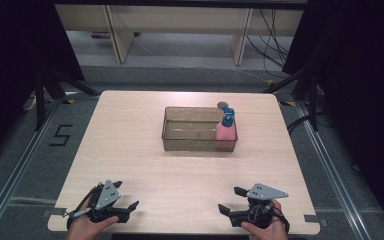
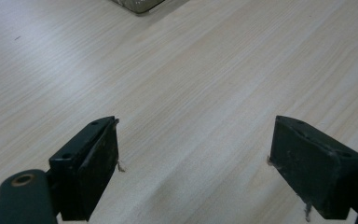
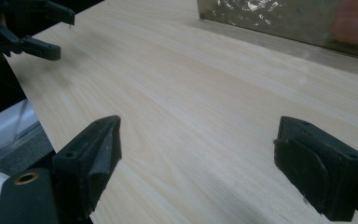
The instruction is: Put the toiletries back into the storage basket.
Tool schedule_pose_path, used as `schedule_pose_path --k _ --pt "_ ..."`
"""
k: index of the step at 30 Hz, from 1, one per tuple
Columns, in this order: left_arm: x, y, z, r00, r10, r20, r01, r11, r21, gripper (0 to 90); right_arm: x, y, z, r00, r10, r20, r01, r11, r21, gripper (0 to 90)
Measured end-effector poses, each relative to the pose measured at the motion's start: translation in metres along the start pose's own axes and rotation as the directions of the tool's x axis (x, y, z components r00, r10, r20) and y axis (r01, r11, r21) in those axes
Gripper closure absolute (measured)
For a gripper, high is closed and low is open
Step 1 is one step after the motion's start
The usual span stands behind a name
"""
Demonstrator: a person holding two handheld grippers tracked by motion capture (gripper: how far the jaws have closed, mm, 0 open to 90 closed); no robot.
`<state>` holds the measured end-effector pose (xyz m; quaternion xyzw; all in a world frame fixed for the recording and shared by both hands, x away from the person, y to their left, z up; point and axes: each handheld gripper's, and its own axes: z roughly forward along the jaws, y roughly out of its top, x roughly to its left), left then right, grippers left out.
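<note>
Jaws of the left gripper point(image 1: 126, 197) and right gripper point(image 1: 231, 199) were held apart near the counter's point(image 1: 130, 150) front edge, well short of the tray point(image 1: 198, 142) holding a pink bottle point(image 1: 225, 131).

table point(image 1: 145, 150): bin point(image 1: 192, 142) centre-far | bottle point(image 1: 226, 131) in bin, right end | round item point(image 1: 223, 105) just behind bin's right far corner | left gripper point(image 1: 121, 198) near-left edge | right gripper point(image 1: 231, 199) near-right edge

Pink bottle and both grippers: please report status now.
Left gripper open, right gripper open, both empty. Pink bottle upright in clear bin. Path clear.
</note>
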<state>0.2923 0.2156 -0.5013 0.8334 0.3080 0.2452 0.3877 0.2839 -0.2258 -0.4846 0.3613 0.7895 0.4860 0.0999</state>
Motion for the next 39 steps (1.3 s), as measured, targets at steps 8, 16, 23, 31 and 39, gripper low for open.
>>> schedule_pose_path --k 8,16,23,31,39 --pt "0.000 0.000 0.000 0.9999 -0.011 0.000 0.011 0.9999 -0.005 15.0 0.005 -0.004 -0.003 0.9994 -0.030 0.015 0.030 0.999 0.026 15.8" --pt "-0.001 0.000 0.001 0.9999 -0.014 -0.002 0.014 0.9999 -0.007 14.9 0.004 -0.008 -0.006 1.0000 -0.005 0.007 0.004 1.000 0.022 15.8" --pt "0.000 0.000 0.000 1.0000 0.001 -0.002 -0.001 1.0000 -0.002 14.9 0.007 -0.010 -0.008 0.9995 0.030 -0.012 -0.030 0.999 0.029 15.8" --pt "0.000 0.000 0.001 1.0000 0.006 0.007 -0.006 1.0000 0.001 14.9 0.004 -0.010 -0.008 0.9998 0.004 -0.021 -0.004 1.000 0.019 15.8" --pt "0.000 0.000 0.001 0.9999 0.005 0.013 -0.005 1.0000 0.002 14.9 0.003 -0.011 -0.009 0.9999 -0.012 0.007 0.012 0.999 0.036 15.9"
